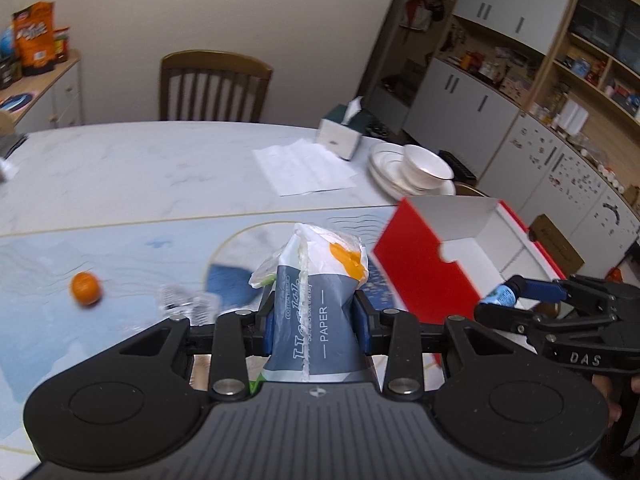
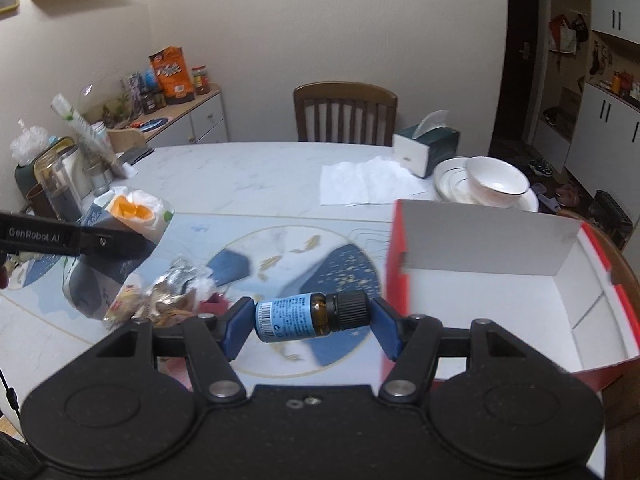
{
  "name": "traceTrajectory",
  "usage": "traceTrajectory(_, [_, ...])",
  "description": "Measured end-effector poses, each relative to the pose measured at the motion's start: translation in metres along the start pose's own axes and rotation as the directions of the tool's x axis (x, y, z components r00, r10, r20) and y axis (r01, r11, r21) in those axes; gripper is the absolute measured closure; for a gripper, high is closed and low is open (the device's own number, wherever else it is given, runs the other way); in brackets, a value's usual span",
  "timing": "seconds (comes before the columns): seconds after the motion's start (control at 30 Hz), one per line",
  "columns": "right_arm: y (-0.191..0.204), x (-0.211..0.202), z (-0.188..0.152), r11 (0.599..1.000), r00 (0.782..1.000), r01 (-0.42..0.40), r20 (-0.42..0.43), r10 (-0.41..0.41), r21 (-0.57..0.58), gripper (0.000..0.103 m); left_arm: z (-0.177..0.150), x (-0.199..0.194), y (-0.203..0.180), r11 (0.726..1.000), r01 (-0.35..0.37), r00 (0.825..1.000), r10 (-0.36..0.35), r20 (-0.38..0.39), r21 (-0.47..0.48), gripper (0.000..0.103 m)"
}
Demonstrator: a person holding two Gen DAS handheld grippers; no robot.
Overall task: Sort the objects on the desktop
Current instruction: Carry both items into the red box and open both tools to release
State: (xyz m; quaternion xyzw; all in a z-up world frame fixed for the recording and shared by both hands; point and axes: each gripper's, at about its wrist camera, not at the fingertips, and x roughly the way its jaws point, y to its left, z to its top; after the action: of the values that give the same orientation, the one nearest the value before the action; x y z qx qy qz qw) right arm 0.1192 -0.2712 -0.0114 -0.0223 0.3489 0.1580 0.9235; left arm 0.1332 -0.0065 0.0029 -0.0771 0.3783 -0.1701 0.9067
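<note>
Readable lettering at this moment

The tissue pack (image 1: 320, 312) carried "PAPER" along its grey wrapper; the right gripper (image 1: 502, 300) bore "DAS" on its body; the left gripper (image 2: 132, 240) showed "GenRobot.AI" on its side. The small bottle (image 2: 308, 316)'s label print was too fine to read.

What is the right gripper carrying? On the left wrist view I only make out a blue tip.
Observer: A small brown bottle with a blue label. It lies sideways in the right gripper, black cap against the right-hand pad.
Operator: Is anything in the red box yet?
Observer: No. The white floor that shows in the right wrist view is bare.
Operator: Besides the orange, what else is on the mat?
Observer: A heap of crumpled foil and snack wrappers, left of the bottle.
</note>
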Motion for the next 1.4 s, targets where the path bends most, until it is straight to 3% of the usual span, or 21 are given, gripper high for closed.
traceTrajectory(0.67, [-0.109, -0.014, -0.008, 0.997, 0.998, 0.066, 0.022, -0.067, 0.048, 0.041, 0.020, 0.066, -0.132, 0.981, 0.101, 0.995, -0.096, -0.036, 0.167, 0.068])
traceTrajectory(1.4, [-0.199, 0.007, -0.020, 0.989, 0.991, 0.136, -0.025, -0.134, 0.059, 0.041, 0.054, 0.155, -0.239, 0.915, 0.169, 0.985, -0.144, -0.096, 0.365, 0.068])
